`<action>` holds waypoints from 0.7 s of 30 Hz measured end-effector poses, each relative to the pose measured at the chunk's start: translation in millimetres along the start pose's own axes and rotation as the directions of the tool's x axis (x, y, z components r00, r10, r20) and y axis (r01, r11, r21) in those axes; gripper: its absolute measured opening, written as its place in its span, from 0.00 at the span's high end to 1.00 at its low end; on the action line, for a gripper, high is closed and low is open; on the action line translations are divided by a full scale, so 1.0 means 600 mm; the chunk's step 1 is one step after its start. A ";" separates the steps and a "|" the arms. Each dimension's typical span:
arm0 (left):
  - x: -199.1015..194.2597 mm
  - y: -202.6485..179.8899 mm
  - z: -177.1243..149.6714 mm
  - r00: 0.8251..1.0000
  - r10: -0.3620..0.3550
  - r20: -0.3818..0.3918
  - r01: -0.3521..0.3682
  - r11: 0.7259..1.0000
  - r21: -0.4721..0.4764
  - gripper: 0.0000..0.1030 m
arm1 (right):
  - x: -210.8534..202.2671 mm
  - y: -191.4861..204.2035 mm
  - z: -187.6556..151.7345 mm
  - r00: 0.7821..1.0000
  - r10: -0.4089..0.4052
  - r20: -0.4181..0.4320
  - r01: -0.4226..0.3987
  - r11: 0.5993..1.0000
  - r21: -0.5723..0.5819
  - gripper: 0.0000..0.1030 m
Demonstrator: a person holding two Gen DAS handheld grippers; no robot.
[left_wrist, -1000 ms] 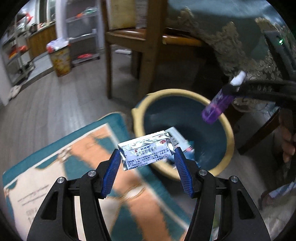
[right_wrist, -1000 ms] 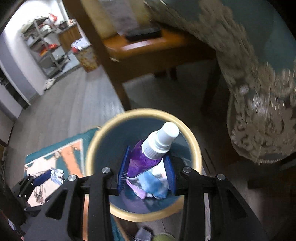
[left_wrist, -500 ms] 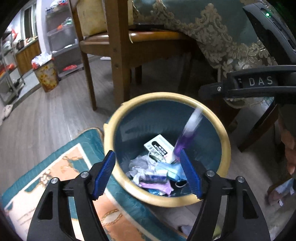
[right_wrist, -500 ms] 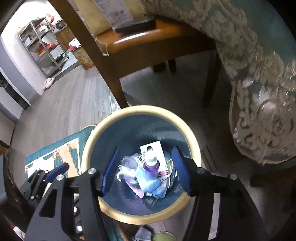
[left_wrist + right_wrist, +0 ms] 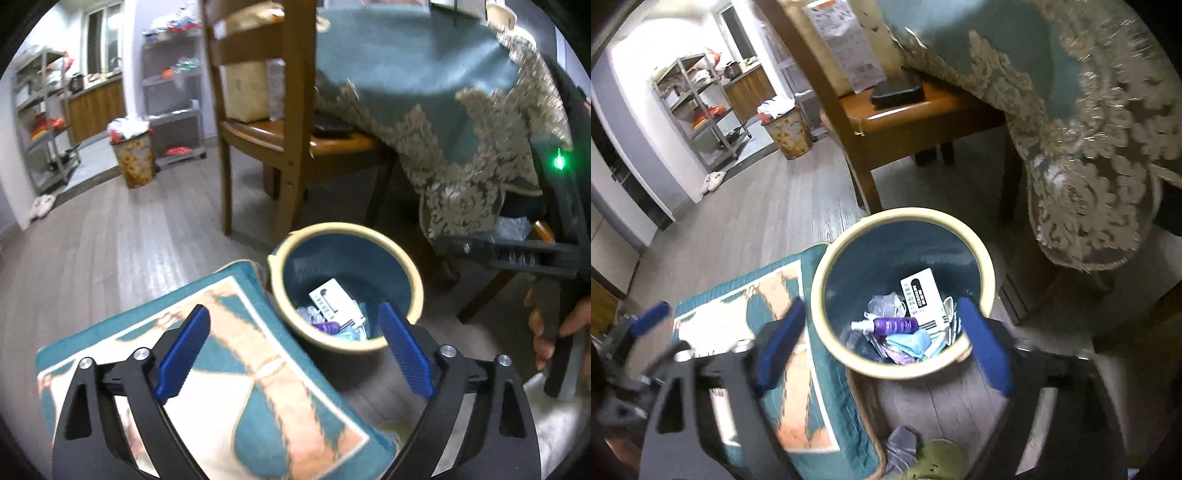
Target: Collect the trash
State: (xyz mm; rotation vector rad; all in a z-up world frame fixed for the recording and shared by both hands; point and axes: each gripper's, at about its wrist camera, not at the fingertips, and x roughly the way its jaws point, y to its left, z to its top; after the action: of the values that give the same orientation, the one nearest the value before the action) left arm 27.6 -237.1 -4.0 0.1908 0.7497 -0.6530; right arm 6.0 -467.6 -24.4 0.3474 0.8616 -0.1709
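A round trash bin with a cream rim (image 5: 413, 273) (image 5: 988, 273) and dark teal inside stands on the floor beside a rug. Inside lie a purple spray bottle (image 5: 895, 325) on its side, a white card pack (image 5: 921, 297) (image 5: 330, 299), blue wrappers (image 5: 910, 341) and crumpled plastic. My left gripper (image 5: 293, 352) is open and empty, above the bin's near side. My right gripper (image 5: 882, 341) is open and empty, above the bin. The right gripper's black body (image 5: 517, 254) shows at the right in the left wrist view.
A teal and orange rug (image 5: 240, 387) (image 5: 783, 314) lies left of the bin. A wooden chair (image 5: 291, 140) (image 5: 905, 110) and a table with a teal lace-edged cloth (image 5: 443, 92) (image 5: 1089, 110) stand behind. A patterned bin (image 5: 135, 162) and metal shelves are far back.
A second ago my left gripper held a silver packet and my right the purple bottle. Both let go; the bottle now lies in the bin. Both grippers opened wider and pulled back.
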 end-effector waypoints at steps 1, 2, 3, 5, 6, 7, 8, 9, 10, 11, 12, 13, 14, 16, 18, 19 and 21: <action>-0.018 0.003 -0.005 1.000 0.002 0.011 -0.002 1.000 -0.009 0.07 | -0.013 0.006 -0.012 1.000 -0.005 0.013 0.005 1.000 -0.009 0.05; -0.042 0.007 -0.013 1.000 0.005 0.028 -0.004 1.000 -0.021 0.06 | -0.025 0.013 -0.025 1.000 -0.006 0.024 0.007 1.000 -0.012 0.06; -0.058 0.010 -0.019 0.999 0.007 0.038 -0.006 1.000 -0.028 0.05 | -0.034 0.020 -0.039 1.000 -0.009 0.028 0.009 1.000 -0.014 0.06; -0.090 0.012 -0.036 0.998 0.023 0.063 -0.020 0.999 -0.042 0.05 | -0.050 0.033 -0.065 0.999 -0.021 0.030 0.022 0.999 -0.028 0.06; -0.097 0.013 -0.040 0.997 0.028 0.067 -0.025 0.999 -0.048 0.05 | -0.054 0.040 -0.074 0.999 -0.032 0.031 0.033 0.999 -0.036 0.06; -0.105 0.012 -0.046 0.997 0.023 0.067 -0.020 0.999 -0.045 0.05 | -0.062 0.051 -0.088 0.998 -0.054 0.037 0.056 0.997 -0.045 0.06; -0.108 0.009 -0.047 0.997 0.021 0.069 -0.019 0.999 -0.034 0.05 | -0.070 0.058 -0.098 0.997 -0.064 0.052 0.066 0.997 -0.044 0.06; -0.110 0.006 -0.050 0.997 0.034 0.074 -0.032 0.999 -0.021 0.05 | -0.079 0.062 -0.107 0.995 -0.063 0.072 0.066 0.997 -0.042 0.06; -0.111 0.003 -0.053 0.996 0.047 0.075 -0.046 0.999 -0.014 0.05 | -0.088 0.069 -0.115 0.993 -0.062 0.100 0.066 0.997 -0.044 0.06; -0.112 0.000 -0.057 0.996 0.057 0.069 -0.057 0.998 -0.003 0.05 | -0.094 0.077 -0.121 0.990 -0.070 0.123 0.077 0.996 -0.052 0.06; -0.112 -0.001 -0.059 0.996 0.059 0.064 -0.059 0.998 0.001 0.05 | -0.099 0.082 -0.126 0.988 -0.077 0.137 0.086 0.995 -0.058 0.06; -0.113 -0.002 -0.061 0.996 0.062 0.062 -0.062 0.998 0.002 0.05 | -0.102 0.088 -0.130 0.984 -0.089 0.153 0.100 0.993 -0.069 0.06; -0.114 -0.003 -0.062 0.995 0.070 0.064 -0.070 0.998 0.004 0.05 | -0.104 0.092 -0.131 0.981 -0.101 0.164 0.114 0.991 -0.075 0.06; -0.116 -0.007 -0.064 0.994 0.081 0.069 -0.082 0.996 0.017 0.05 | -0.105 0.095 -0.131 0.978 -0.112 0.177 0.127 0.989 -0.081 0.06; -0.116 -0.011 -0.067 0.992 0.106 0.070 -0.109 0.993 0.038 0.05 | -0.105 0.091 -0.130 0.976 -0.120 0.181 0.135 0.988 -0.073 0.06; -0.115 -0.012 -0.068 0.991 0.113 0.068 -0.117 0.992 0.047 0.05 | -0.106 0.089 -0.131 0.975 -0.125 0.181 0.140 0.988 -0.068 0.06; -0.114 -0.011 -0.068 0.991 0.113 0.066 -0.116 0.992 0.049 0.05 | -0.105 0.084 -0.130 0.976 -0.128 0.178 0.140 0.988 -0.057 0.06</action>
State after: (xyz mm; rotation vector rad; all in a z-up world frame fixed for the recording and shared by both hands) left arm -37.4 -193.7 13.6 0.2586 0.6566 -0.5674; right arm -75.6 -391.4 -11.2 0.2056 0.7166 -0.2919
